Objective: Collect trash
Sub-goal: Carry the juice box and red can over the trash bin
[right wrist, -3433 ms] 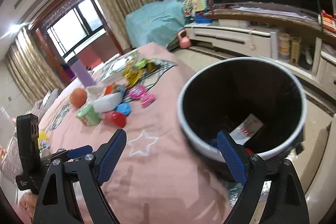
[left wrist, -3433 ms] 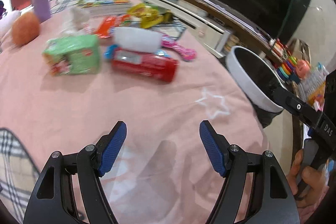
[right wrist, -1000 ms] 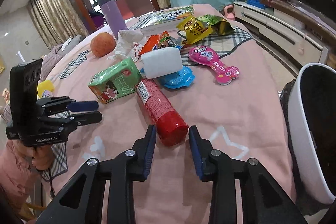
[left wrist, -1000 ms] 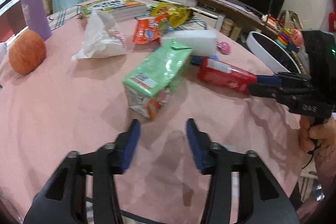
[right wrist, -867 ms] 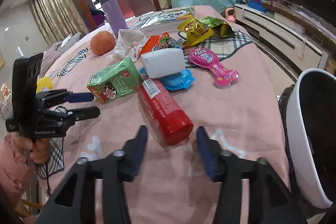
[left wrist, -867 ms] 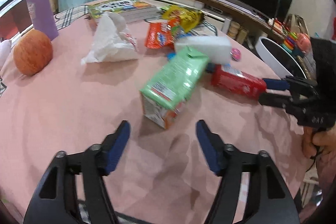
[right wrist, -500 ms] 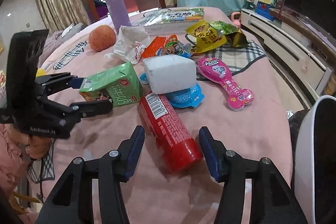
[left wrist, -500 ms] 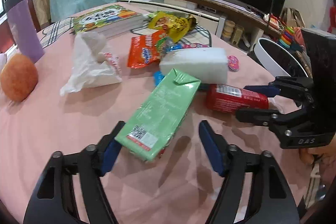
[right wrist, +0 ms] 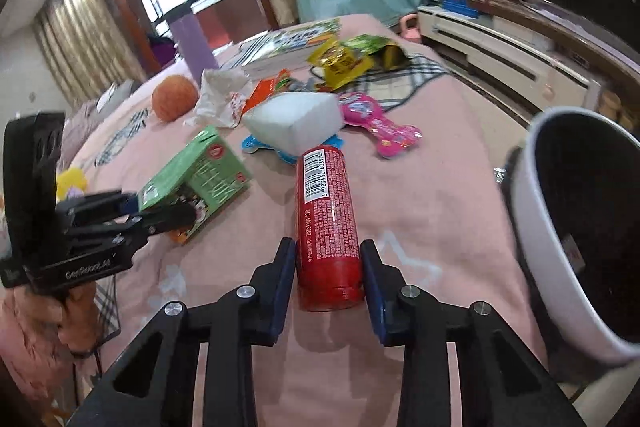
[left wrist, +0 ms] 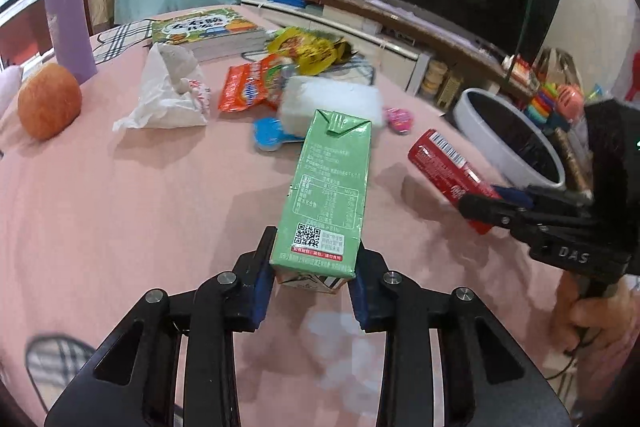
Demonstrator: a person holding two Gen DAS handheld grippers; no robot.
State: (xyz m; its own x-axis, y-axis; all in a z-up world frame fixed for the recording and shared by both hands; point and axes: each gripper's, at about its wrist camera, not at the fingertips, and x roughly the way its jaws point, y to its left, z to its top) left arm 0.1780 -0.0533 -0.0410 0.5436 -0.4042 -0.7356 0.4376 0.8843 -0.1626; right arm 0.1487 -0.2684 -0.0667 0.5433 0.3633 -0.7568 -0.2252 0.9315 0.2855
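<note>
Trash is in both your grippers. Your left gripper point(left wrist: 313, 277) has just closed its jaws on the near end of the green drink carton point(left wrist: 328, 195), and the blue pads press both its sides; the carton points away from you with its folded top toward the white foam block point(left wrist: 332, 101). Its near end looks raised off the pink tablecloth point(left wrist: 140, 195), though the angle makes that hard to judge.

Your right gripper point(right wrist: 329, 281) has also just closed, clamping the base of the red cylindrical can point(right wrist: 326, 223), whose barcode end points toward the foam block. In the left wrist view the can tilts upward above the cloth.

The white-rimmed trash bin point(right wrist: 560, 259) stands just beside the table edge on your right. Still on the table are 1 orange point(left wrist: 49, 101), a crumpled white bag point(left wrist: 170, 95), an orange snack packet point(left wrist: 250, 87) and a pink toy point(right wrist: 378, 127).
</note>
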